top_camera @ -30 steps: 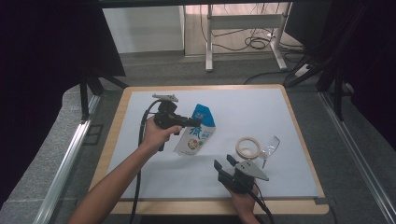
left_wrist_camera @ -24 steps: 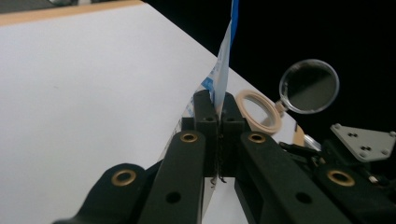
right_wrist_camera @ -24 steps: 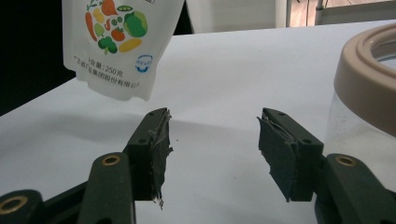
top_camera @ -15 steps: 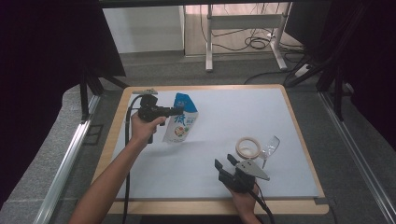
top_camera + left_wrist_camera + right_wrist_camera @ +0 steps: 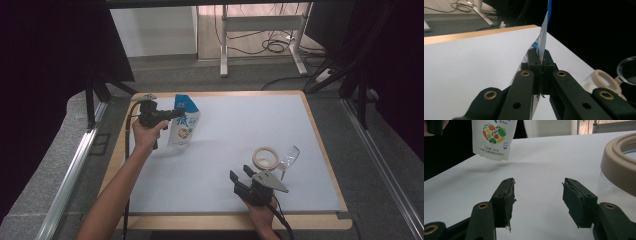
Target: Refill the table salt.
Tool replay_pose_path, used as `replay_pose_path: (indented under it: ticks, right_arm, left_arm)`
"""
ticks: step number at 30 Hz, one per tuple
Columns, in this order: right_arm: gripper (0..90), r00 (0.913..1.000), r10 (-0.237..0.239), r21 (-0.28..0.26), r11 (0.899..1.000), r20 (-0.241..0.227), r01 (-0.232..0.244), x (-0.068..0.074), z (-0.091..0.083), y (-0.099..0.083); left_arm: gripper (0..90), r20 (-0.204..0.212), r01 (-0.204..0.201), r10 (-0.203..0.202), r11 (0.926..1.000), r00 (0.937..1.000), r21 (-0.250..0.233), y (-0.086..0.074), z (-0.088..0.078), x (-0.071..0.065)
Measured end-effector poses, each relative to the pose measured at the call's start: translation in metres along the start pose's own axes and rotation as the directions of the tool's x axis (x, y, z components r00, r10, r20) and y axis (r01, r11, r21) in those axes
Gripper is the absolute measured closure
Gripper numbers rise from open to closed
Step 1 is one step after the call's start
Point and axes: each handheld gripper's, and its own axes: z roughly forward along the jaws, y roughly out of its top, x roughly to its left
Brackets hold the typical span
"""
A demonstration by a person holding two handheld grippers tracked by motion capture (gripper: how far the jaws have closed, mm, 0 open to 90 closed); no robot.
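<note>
Left tool (image 5: 176,114): jaws are pressing fully together on the upper edge of a printed pouch (image 5: 183,127); the left gripper view is showing the pouch's thin edge (image 5: 543,42) pinched between the pads.
Pouch: white and blue, with vegetable pictures and small print; it is hanging below the left tool's jaws, lifted off the surface (image 5: 225,150), its shadow lying under it in the right gripper view (image 5: 494,138).
Right tool (image 5: 241,177): jaws are standing partly open with nothing between them, pads (image 5: 507,200) worn and frayed; it is resting low over the surface.
Jar (image 5: 266,158): clear, with a beige rim, open at the top; it is standing just beyond and beside the right tool's right jaw (image 5: 621,165).
Glass (image 5: 289,157): a clear stemmed glass, touching or just beside the jar, on the side away from the left tool.
Surface: pale sheet on a wood-edged board.
Step in hand: judged to be carrying the pouch, well apart from the jar.
Next move: likely calling for bringing the pouch to the jar's mouth, the right tool steadying the jar; the thin pinch is risking a slip or swing.
</note>
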Motion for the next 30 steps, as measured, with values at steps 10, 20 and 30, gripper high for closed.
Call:
replay_pose_path:
  ticks: [10,20,30]
  right_arm:
    - [42.9,1.0000,-0.001,0.006,1.000,-0.005,0.001,0.000,0.001,-0.001]
    - [42.6,1.0000,0.000,0.002,1.000,-0.005,0.000,0.001,0.000,0.000]
    - [42.3,1.0000,0.000,0.002,1.000,-0.007,0.000,0.001,0.001,0.000]
  left_arm:
    - [90.0,-0.028,0.005,-0.006,0.9999,0.9996,-0.016,-0.012,-0.006,0.010]
    - [89.9,-0.048,-0.024,0.022,0.9993,0.9986,-0.030,-0.024,-0.019,0.012]
    - [89.2,-0.054,-0.028,0.026,0.9984,0.9982,-0.048,-0.037,-0.030,0.018]
